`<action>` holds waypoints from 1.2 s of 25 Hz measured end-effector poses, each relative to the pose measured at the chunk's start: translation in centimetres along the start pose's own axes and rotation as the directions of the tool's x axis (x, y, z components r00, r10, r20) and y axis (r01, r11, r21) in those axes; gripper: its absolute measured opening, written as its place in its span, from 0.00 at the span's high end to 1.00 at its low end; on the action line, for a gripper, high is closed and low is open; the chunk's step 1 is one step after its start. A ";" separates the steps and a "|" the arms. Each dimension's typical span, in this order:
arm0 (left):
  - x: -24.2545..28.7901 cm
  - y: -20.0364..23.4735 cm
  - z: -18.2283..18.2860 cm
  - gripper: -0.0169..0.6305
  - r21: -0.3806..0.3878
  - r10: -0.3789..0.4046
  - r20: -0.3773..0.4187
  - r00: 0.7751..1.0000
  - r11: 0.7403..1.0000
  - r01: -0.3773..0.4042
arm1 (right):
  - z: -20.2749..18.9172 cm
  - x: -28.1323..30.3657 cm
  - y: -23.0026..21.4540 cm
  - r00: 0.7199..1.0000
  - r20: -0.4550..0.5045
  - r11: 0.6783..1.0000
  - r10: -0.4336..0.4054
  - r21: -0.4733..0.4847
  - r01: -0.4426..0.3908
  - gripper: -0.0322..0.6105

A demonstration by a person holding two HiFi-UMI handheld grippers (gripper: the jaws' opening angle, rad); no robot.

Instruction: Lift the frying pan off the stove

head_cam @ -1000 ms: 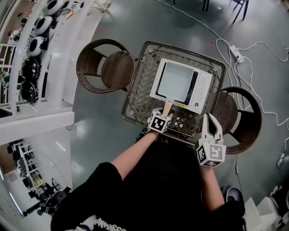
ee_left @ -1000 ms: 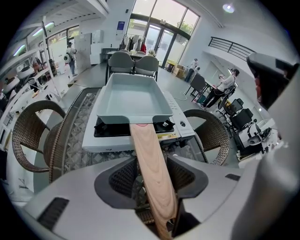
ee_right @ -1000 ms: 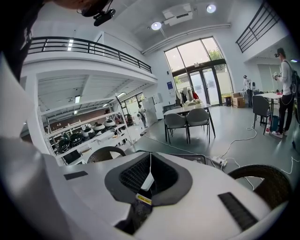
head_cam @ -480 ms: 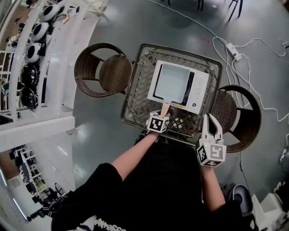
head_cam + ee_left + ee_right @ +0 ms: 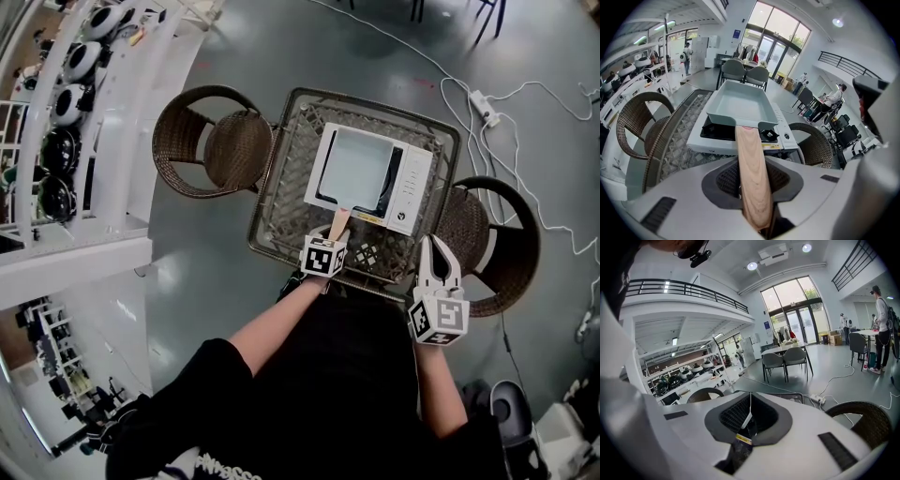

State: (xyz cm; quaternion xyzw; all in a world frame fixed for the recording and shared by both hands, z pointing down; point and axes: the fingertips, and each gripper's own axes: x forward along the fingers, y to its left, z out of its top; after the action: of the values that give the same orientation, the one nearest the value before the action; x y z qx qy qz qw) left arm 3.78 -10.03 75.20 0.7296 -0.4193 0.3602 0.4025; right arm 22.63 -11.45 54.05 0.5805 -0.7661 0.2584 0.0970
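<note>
Pan (image 5: 361,169) apparently resting on stove (image 5: 412,192); stove on table (image 5: 286,202).

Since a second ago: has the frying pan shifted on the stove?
No. The frying pan sits where it did on the stove; the jaws of the left tool have just been closing on the pan's handle.

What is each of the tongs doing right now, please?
Left tongs: have just been closing, now gripping the wooden handle of the frying pan.
Right tongs: closed, holding nothing.

Pale-blue pan (image 5: 361,167), light wood handle (image 5: 338,223), white stove (image 5: 413,189)
</note>
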 end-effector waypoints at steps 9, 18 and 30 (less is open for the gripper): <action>-0.2 -0.1 -0.7 0.79 0.003 0.014 0.000 1.000 1.000 -0.014 | -0.3 -0.4 0.3 1.000 0.001 1.000 0.009 -0.018 -0.009 0.90; -1.6 0.0 -1.4 0.79 -0.002 0.032 0.007 0.999 0.999 -0.032 | -0.9 -1.4 0.9 1.000 0.009 1.000 0.019 -0.025 -0.019 0.90; -6.6 -1.7 2.4 0.79 0.019 0.000 0.139 0.990 1.000 -0.002 | -0.8 -1.4 0.6 1.000 0.020 1.000 -0.007 0.006 0.007 0.90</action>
State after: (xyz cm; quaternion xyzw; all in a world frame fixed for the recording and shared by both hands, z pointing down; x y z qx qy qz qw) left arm 3.20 -9.49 67.97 0.7565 -0.4433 0.3127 0.3653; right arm 22.36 -9.79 53.96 0.5862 -0.7640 0.2546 0.0883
